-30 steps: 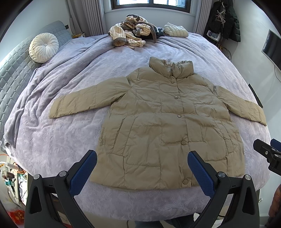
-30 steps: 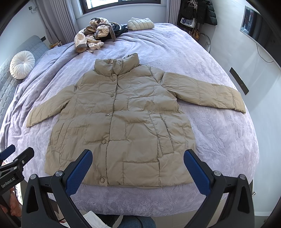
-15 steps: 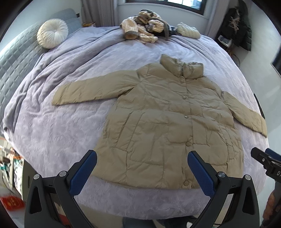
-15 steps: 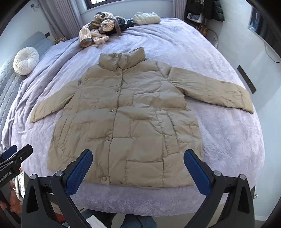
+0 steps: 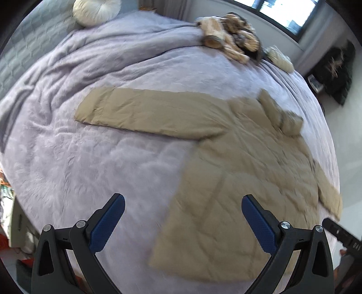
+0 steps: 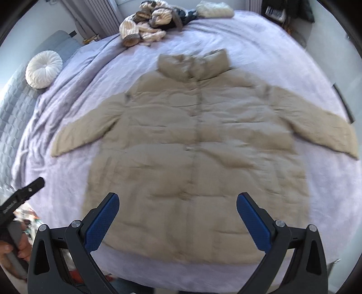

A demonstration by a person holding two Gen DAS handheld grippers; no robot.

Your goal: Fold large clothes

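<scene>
A large tan puffer jacket (image 6: 194, 144) lies flat and face up on the lilac bedspread (image 6: 260, 40), buttoned, collar toward the window, both sleeves spread out. In the left wrist view the jacket (image 5: 237, 171) fills the right half, its left sleeve (image 5: 144, 113) stretching leftward. My left gripper (image 5: 183, 214) is open and empty, above the bed near the jacket's left hem corner. My right gripper (image 6: 177, 212) is open and empty, above the jacket's lower front. Both views are blurred by motion.
A pile of striped and cream clothes (image 6: 153, 20) and a folded light garment (image 6: 215, 9) lie at the far side of the bed. A round white cushion (image 6: 44, 69) rests by the grey headboard (image 6: 13, 108). Dark coats (image 5: 334, 67) hang at the far right.
Both grippers have moved forward and lower toward the bed. The left one has swung left, toward the jacket's left sleeve and hem corner. The jacket lies unchanged.
</scene>
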